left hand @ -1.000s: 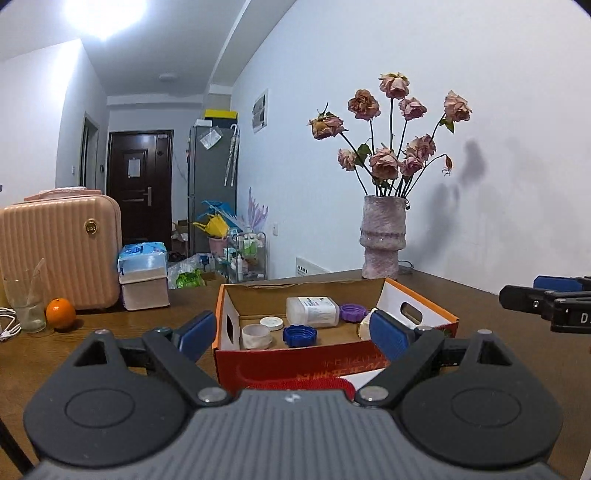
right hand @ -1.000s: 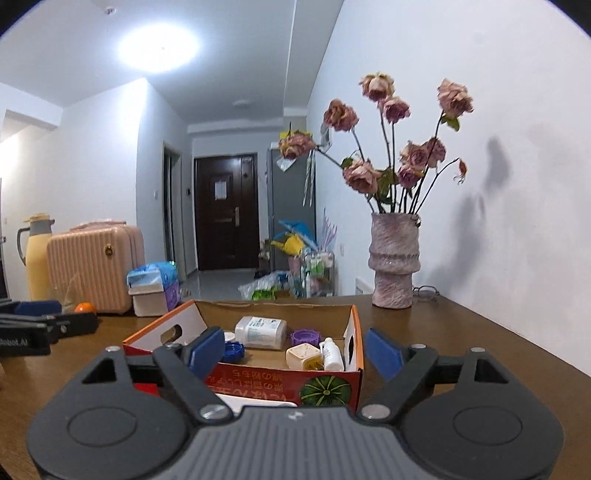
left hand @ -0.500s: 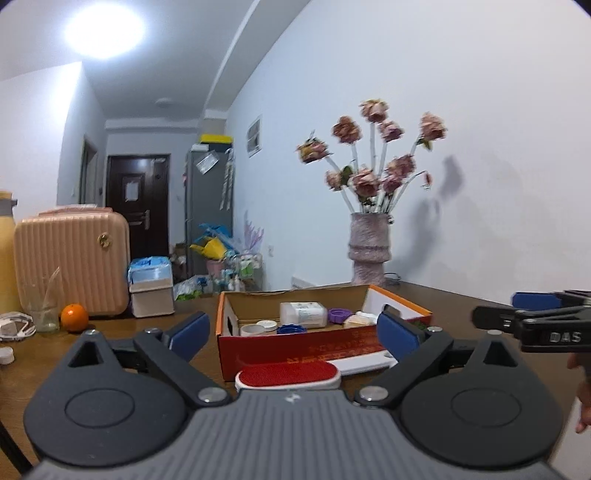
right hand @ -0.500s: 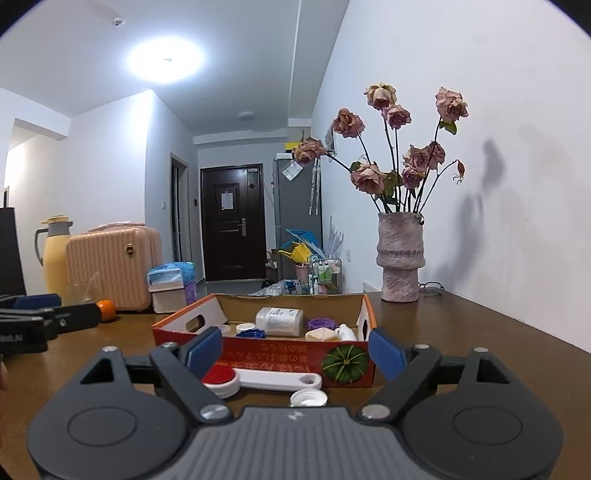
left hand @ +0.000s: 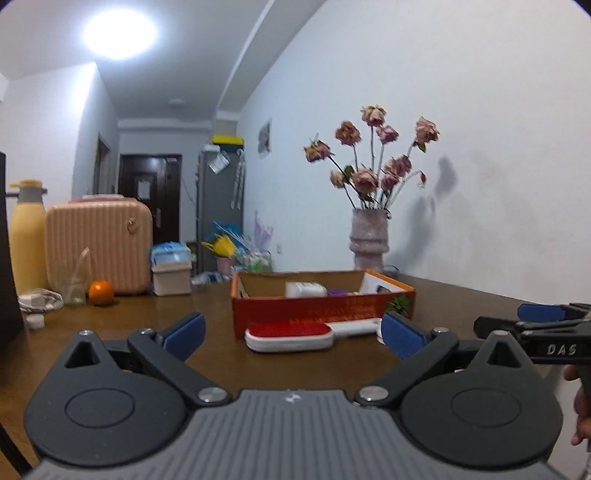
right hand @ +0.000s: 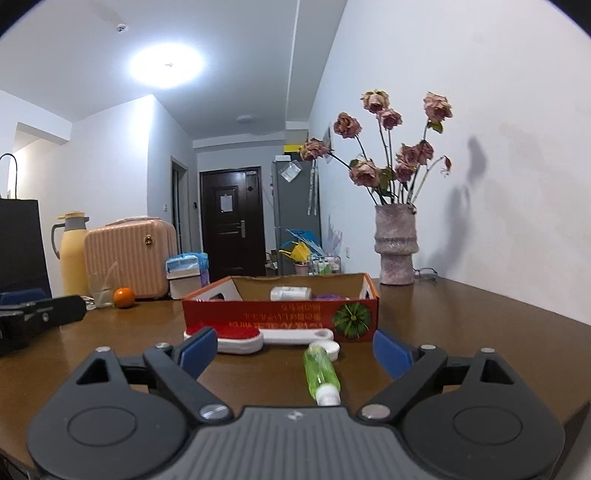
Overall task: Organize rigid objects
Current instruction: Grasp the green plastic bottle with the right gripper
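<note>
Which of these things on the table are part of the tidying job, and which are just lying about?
Part of the job:
cardboard box
red brush
green bottle
white cap

Just lying about:
vase of roses
orange
pink suitcase
yellow flask

Light: we see one round ceiling lamp (left hand: 119,34) blown out to white glare, room evenly bright | Shadows: soft flower (right hand: 391,147) shadow on the wall, up and right of the tongs | Quality: mild blur (left view softer), fisheye bending, dark corners
</note>
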The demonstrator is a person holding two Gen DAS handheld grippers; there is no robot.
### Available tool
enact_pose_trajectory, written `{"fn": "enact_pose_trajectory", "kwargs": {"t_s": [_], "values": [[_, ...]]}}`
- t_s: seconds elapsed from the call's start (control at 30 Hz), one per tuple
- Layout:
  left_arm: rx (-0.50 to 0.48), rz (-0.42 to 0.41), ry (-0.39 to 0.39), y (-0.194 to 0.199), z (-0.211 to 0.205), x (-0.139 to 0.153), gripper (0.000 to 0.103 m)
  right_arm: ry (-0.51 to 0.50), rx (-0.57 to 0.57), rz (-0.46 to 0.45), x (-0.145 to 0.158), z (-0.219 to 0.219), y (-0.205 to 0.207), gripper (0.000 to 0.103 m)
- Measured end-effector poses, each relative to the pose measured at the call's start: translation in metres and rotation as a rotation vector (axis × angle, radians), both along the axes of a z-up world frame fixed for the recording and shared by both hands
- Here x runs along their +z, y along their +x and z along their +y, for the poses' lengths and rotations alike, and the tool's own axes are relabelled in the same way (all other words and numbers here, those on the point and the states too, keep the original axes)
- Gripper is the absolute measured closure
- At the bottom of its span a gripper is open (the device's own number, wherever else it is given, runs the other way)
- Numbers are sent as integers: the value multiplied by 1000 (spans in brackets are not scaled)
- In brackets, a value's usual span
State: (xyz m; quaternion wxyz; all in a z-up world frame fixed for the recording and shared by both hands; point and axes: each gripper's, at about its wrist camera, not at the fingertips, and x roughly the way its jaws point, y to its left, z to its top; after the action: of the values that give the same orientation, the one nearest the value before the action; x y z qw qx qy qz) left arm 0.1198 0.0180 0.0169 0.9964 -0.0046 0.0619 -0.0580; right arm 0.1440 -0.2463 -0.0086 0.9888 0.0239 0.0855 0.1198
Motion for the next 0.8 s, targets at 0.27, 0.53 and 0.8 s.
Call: {"fn": "enact_pose_trajectory", "kwargs": {"t_s": [0.27,0.53,0.8], "values": [[-27,39,18,19,-19,-3,0,-20,-44,42,-10,-15,16,12],[-11,108,42,63,-44,-5,0,-90,19,160,-16,-13,73,18],[-13,159,102,106,-55,-2,0,-144,104,325,-16,1,150,45]]}}
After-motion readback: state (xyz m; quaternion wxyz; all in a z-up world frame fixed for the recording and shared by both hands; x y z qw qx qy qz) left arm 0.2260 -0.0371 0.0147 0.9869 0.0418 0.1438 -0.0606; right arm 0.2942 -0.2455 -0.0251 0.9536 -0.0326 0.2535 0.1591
